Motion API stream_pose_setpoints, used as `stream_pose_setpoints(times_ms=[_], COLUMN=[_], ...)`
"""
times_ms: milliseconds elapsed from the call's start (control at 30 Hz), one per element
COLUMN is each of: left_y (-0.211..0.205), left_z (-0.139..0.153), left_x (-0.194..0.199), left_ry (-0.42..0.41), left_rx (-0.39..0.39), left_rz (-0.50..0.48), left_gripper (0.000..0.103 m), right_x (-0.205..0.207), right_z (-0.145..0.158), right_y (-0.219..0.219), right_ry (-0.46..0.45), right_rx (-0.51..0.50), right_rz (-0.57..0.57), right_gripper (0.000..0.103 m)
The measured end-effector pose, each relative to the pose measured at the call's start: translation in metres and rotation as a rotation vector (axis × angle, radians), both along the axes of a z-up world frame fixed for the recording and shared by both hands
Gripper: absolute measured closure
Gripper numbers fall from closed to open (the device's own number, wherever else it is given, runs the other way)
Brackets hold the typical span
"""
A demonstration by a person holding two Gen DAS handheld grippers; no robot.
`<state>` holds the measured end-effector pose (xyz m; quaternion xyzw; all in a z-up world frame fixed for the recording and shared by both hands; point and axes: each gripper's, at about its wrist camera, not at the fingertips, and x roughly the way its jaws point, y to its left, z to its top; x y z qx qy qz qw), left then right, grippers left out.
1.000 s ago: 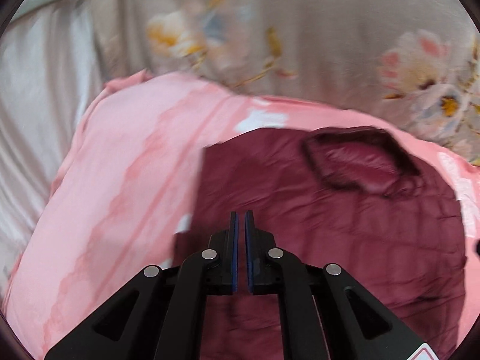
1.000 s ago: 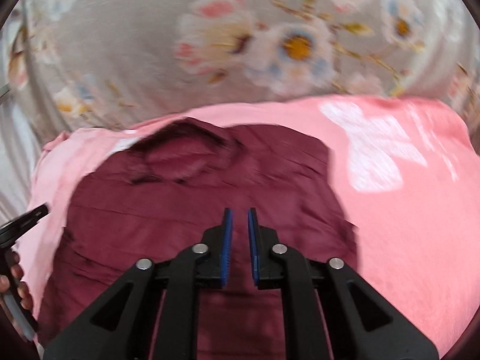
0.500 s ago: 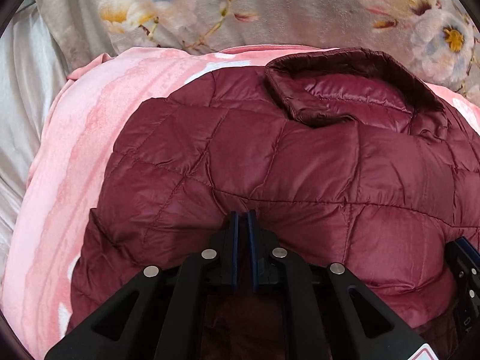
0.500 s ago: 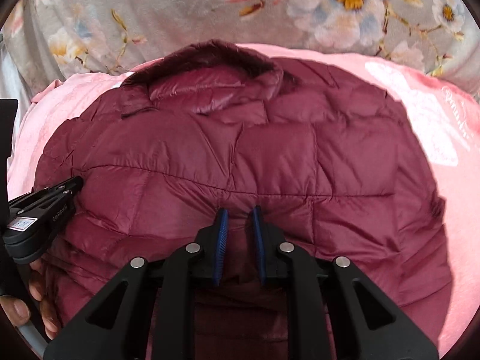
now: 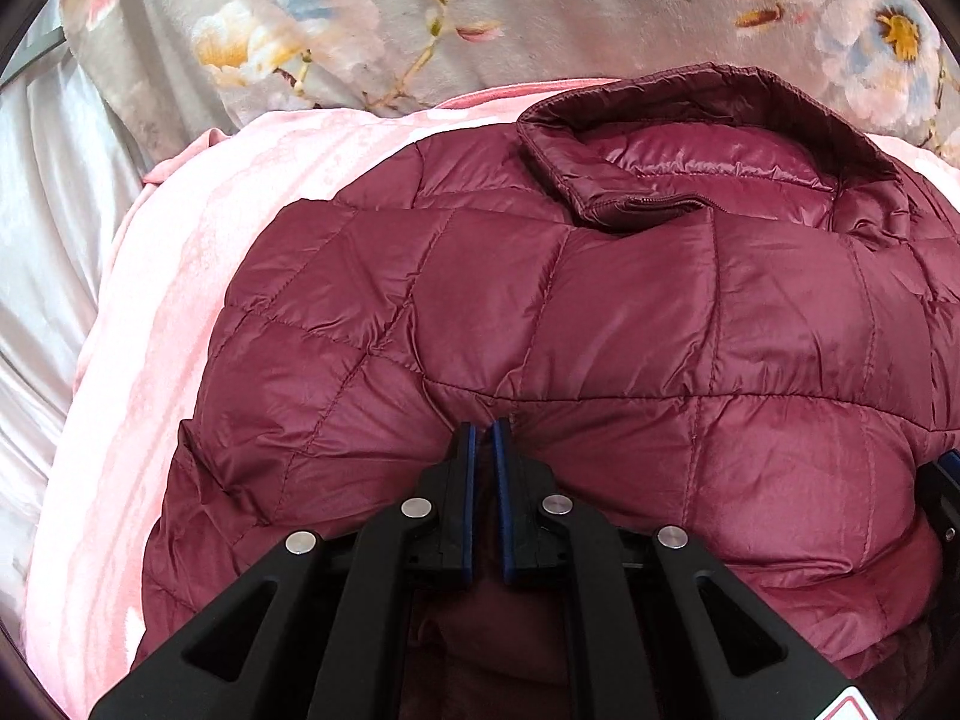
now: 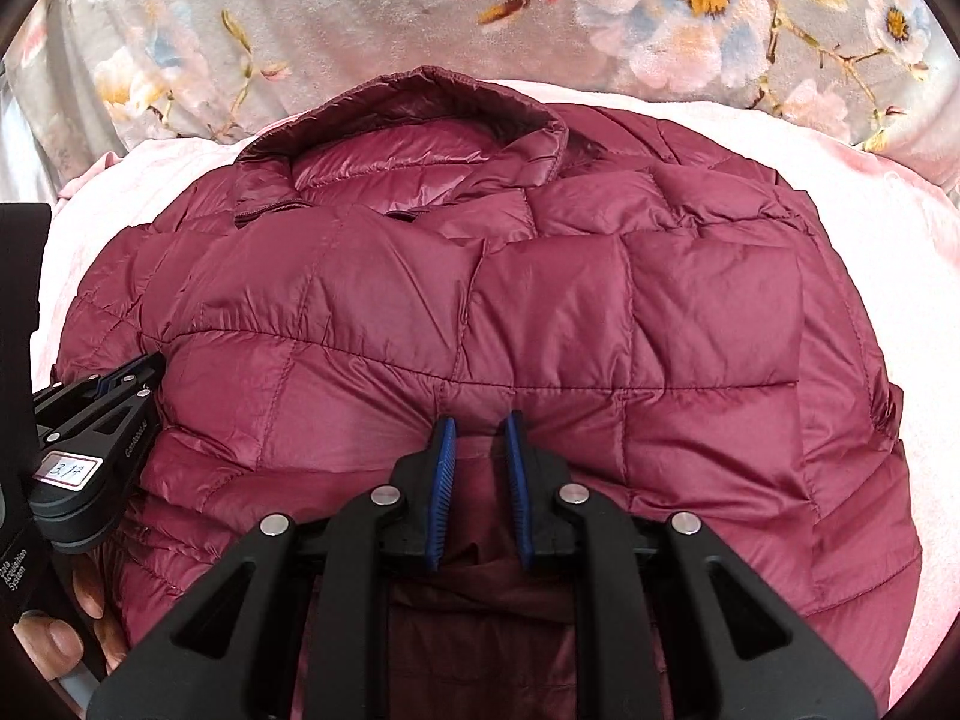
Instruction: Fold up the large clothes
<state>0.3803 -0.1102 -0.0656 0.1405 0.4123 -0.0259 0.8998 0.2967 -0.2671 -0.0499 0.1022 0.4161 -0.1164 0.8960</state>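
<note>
Two grippers, left (image 5: 483,429) and right (image 6: 480,420), each clamped on folded maroon jacket (image 5: 600,312); spread over pink blanket (image 5: 180,300).

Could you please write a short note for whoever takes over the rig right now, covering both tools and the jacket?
Left tool: shut on the folded edge of the maroon puffer jacket.
Right tool: also shut on that edge, further along; it shows at the right rim of the left view.
Jacket: on the pink blanket, collar at the far end, near the floral cover.
Done: the near part is folded up over the body.
Left: release both grips, press the fold flat, then make any further folds.
</note>
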Motion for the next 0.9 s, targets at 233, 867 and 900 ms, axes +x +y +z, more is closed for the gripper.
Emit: stream_pose_setpoints(times_ms=[233, 867, 900], left_y=[0.009, 0.007, 0.006], left_z=[0.007, 0.026, 0.025], left_x=[0.000, 0.135, 0.138], left_ry=[0.015, 0.313, 0.319], left_rx=[-0.070, -0.554, -0.564], left_rz=[-0.018, -0.007, -0.013], left_gripper=[0.095, 0.068, 0.068], right_x=[-0.005, 0.089, 0.093], right_z=[0.005, 0.028, 0.023], right_y=[-0.014, -0.112, -0.110], right_ry=[-0.038, -0.058, -0.049], right_rx=[0.131, 0.354, 0.362], right_rz=[0.025, -0.067, -0.065], right_gripper=[0.071, 0.044, 0.043])
